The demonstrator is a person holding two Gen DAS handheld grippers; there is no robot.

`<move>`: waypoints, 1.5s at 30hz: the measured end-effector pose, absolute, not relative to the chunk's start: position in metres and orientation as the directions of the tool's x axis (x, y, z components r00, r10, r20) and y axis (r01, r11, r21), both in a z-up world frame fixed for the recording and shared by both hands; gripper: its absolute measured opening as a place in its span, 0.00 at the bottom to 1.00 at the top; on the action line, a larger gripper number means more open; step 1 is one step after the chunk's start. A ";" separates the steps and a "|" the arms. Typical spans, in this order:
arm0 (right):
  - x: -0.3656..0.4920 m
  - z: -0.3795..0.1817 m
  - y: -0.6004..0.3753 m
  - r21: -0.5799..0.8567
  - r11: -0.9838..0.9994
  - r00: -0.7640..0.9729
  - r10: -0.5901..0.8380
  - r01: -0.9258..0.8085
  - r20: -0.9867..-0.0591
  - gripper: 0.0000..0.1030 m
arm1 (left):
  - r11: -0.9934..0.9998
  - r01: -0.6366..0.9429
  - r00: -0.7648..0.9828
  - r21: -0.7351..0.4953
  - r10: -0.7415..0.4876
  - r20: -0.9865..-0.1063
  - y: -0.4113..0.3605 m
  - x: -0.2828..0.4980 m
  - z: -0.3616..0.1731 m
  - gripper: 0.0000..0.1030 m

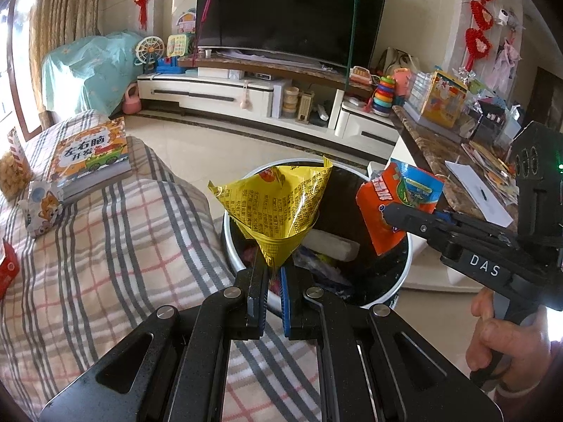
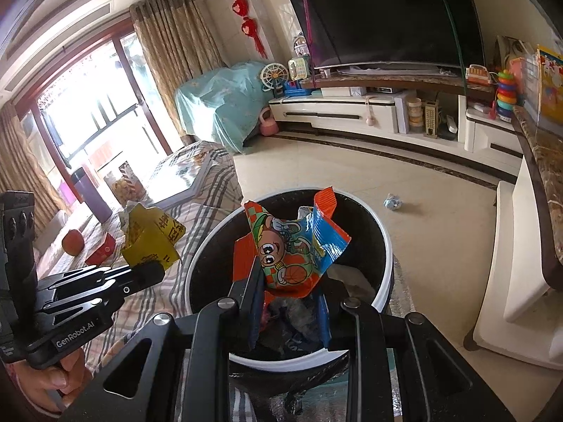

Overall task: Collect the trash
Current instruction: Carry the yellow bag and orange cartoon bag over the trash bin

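Yellow crinkled foil wrapper (image 1: 274, 207) pinched in my left tongs (image 1: 273, 274), orange cartoon snack packet (image 2: 292, 246) clamped in my right tongs (image 2: 290, 292), both above the round white-rimmed bin (image 2: 387, 267), undropped; crumpled paper (image 2: 392, 201) remains on the floor beyond.

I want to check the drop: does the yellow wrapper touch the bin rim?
Cannot tell. In the left wrist view the yellow wrapper, clamped in the left gripper, overlaps the bin rim; the right wrist view settles no gap.

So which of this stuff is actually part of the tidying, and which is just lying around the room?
Part of the job:
- yellow wrapper, pinched in the left tongs
- orange snack packet, pinched in the right tongs
- trash bin below them
- crumpled scrap on the floor, probably trash

Just lying about:
- children's book
- television
- stacking-ring toy
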State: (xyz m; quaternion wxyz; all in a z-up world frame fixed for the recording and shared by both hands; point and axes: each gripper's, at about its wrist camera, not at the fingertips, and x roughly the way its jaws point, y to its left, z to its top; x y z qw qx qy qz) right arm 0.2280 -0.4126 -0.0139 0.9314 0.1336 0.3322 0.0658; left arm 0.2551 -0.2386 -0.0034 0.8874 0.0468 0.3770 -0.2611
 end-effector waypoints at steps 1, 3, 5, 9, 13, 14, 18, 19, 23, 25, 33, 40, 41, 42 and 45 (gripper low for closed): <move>0.229 -0.014 -0.413 0.288 0.957 0.770 0.208 -0.033 -0.603 0.24 | 0.859 0.498 0.576 -0.116 -0.428 -0.697 -0.239 0.257 -0.005 0.05; 0.232 -0.015 -0.414 0.285 0.958 0.766 0.208 -0.033 -0.609 0.24 | 0.860 0.497 0.570 -0.118 -0.426 -0.702 -0.241 0.259 -0.007 0.05; 0.234 -0.015 -0.413 0.282 0.959 0.761 0.206 -0.031 -0.615 0.24 | 0.860 0.498 0.566 -0.114 -0.422 -0.708 -0.244 0.261 -0.009 0.05; 0.238 -0.017 -0.413 0.276 0.961 0.755 0.202 -0.029 -0.624 0.24 | 0.857 0.504 0.553 -0.108 -0.416 -0.722 -0.250 0.267 -0.013 0.05; 0.245 -0.015 -0.413 0.269 0.963 0.751 0.199 -0.030 -0.630 0.24 | 0.854 0.510 0.540 -0.105 -0.412 -0.734 -0.256 0.271 -0.016 0.05; 0.246 -0.015 -0.414 0.269 0.963 0.750 0.200 -0.031 -0.631 0.24 | 0.853 0.512 0.538 -0.102 -0.411 -0.736 -0.257 0.272 -0.016 0.05; 0.250 -0.017 -0.414 0.267 0.963 0.743 0.200 -0.029 -0.639 0.24 | 0.851 0.517 0.531 -0.095 -0.406 -0.743 -0.263 0.274 -0.018 0.05; 0.251 -0.019 -0.415 0.267 0.963 0.740 0.200 -0.029 -0.642 0.24 | 0.850 0.517 0.528 -0.097 -0.406 -0.746 -0.263 0.276 -0.019 0.05; 0.254 -0.022 -0.416 0.267 0.963 0.733 0.200 -0.026 -0.650 0.24 | 0.850 0.517 0.523 -0.098 -0.405 -0.750 -0.266 0.279 -0.020 0.05; 0.256 -0.023 -0.417 0.270 0.963 0.730 0.201 -0.023 -0.654 0.24 | 0.850 0.517 0.520 -0.101 -0.405 -0.752 -0.268 0.279 -0.021 0.05; 0.262 -0.027 -0.421 0.272 0.962 0.718 0.201 -0.017 -0.666 0.25 | 0.848 0.521 0.515 -0.098 -0.404 -0.756 -0.270 0.281 -0.022 0.05; 0.268 -0.030 -0.422 0.269 0.963 0.705 0.203 -0.017 -0.680 0.25 | 0.848 0.522 0.503 -0.098 -0.398 -0.767 -0.274 0.284 -0.025 0.05; 0.269 -0.031 -0.423 0.270 0.963 0.703 0.203 -0.016 -0.682 0.25 | 0.846 0.523 0.501 -0.097 -0.398 -0.769 -0.275 0.284 -0.025 0.05; 0.270 -0.031 -0.423 0.271 0.962 0.699 0.203 -0.014 -0.685 0.26 | 0.845 0.526 0.498 -0.096 -0.398 -0.771 -0.275 0.284 -0.026 0.05; 0.272 -0.032 -0.425 0.278 0.960 0.692 0.207 -0.009 -0.692 0.26 | 0.842 0.530 0.490 -0.096 -0.396 -0.777 -0.279 0.286 -0.027 0.05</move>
